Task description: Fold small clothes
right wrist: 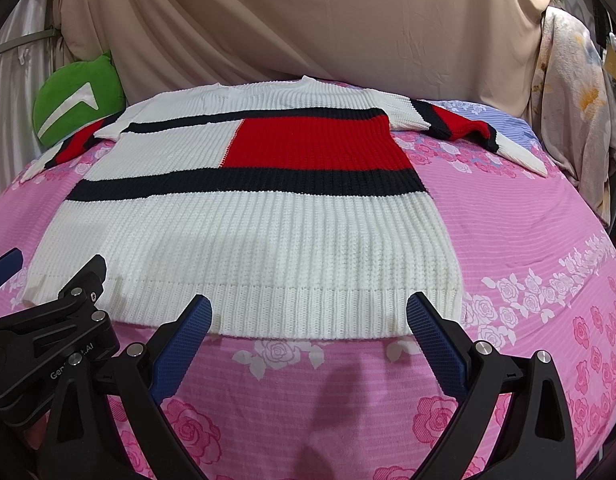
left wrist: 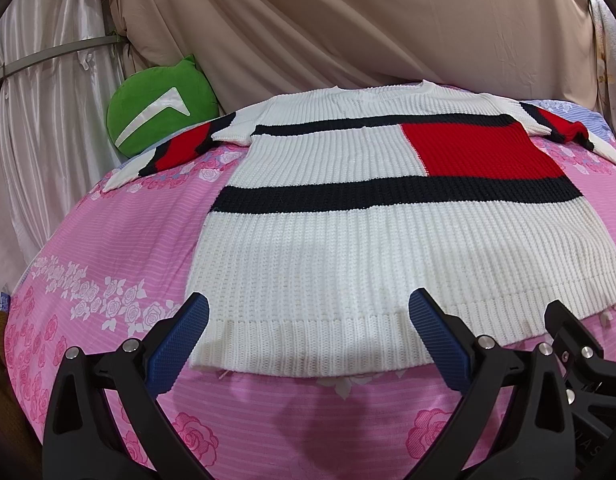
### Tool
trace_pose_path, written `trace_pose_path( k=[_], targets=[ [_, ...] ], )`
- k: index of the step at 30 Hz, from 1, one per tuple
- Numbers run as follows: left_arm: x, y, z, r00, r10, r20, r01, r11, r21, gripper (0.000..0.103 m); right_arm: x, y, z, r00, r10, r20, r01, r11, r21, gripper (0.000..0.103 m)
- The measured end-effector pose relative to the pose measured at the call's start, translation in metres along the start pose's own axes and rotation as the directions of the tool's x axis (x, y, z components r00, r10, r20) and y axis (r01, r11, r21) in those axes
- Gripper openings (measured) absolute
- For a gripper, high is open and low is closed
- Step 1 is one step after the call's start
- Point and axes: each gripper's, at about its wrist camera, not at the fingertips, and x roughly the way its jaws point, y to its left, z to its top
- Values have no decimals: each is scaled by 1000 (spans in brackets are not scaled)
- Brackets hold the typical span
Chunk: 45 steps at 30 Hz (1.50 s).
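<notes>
Sweater [left wrist: 348, 240] flat on pink bedsheet [left wrist: 127, 260], hem near. Left gripper [left wrist: 308, 336] and right gripper [right wrist: 308, 332] spread, empty. Advised: pinch hem corners evenly, lift together.

sweater [left wrist: 348, 248]: chunky ribbed knit | bedsheet [left wrist: 107, 240]: matt printed cloth | curtain [left wrist: 39, 120]: glossy, perhaps satin

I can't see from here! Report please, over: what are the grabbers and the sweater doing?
Left gripper and right gripper: jaws open, empty, at the hem. Sweater flat, unfolded. Nothing in the way.
</notes>
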Motion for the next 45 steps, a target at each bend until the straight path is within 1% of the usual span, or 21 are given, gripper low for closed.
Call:
trace_pose_path(
  k=[13,21,24,26,28,29,30,33,35,36,38,39,41,43,45],
  targets=[
    [0,0,0,1000,0,0,0,1000,1,98,0,0,0,1000,0,0,0,1000,0,97],
    [-1,-1,-1,1000,2,-3,-2,1000,0,98,5,-3,-3,1000,17,-14,-17,1000,1,97],
    [0,3,-4,999,-31,-11,31,999,-11,98,6,-6,-2,999,42,-22,-42,999,7,97],
    [-1,9,-5,996,-87,-13,87,995,-39,98,6,-15,3,992,119,-34,-118,992,37,97],
    [-3,15,-7,992,-125,-13,124,990,-62,98,14,-43,14,971,229,-63,-219,966,135,97],
    [-4,17,-7,989,-146,-14,145,987,-66,98,20,-62,23,966,248,-68,-232,955,186,96],
    [-5,18,-5,987,-160,-14,158,985,-62,98,27,-89,33,967,246,-63,-224,944,244,96],
    [-8,24,6,986,-166,7,166,985,-41,98,51,-174,64,981,195,-20,-172,902,397,96],
    [-7,28,20,986,-165,28,166,985,-39,98,72,-237,85,991,136,8,-123,867,482,96],
    [-6,30,28,986,-163,37,165,986,-39,98,87,-271,97,993,118,7,-104,844,527,96],
    [0,33,45,988,-148,49,150,988,-29,98,113,-325,114,995,98,19,-90,793,603,95],
    [5,34,53,990,-130,49,131,991,-25,98,126,-348,122,996,82,16,-74,771,632,95],
    [17,35,67,993,-107,46,108,994,-13,98,150,-385,133,999,54,1,-40,728,684,92],
    [31,36,81,994,-100,40,100,995,-6,98,174,-412,143,999,51,-18,-22,688,725,88],
    [45,37,91,994,-109,25,109,994,-6,98,195,-432,149,998,39,-39,3,665,746,82]
  ],
)
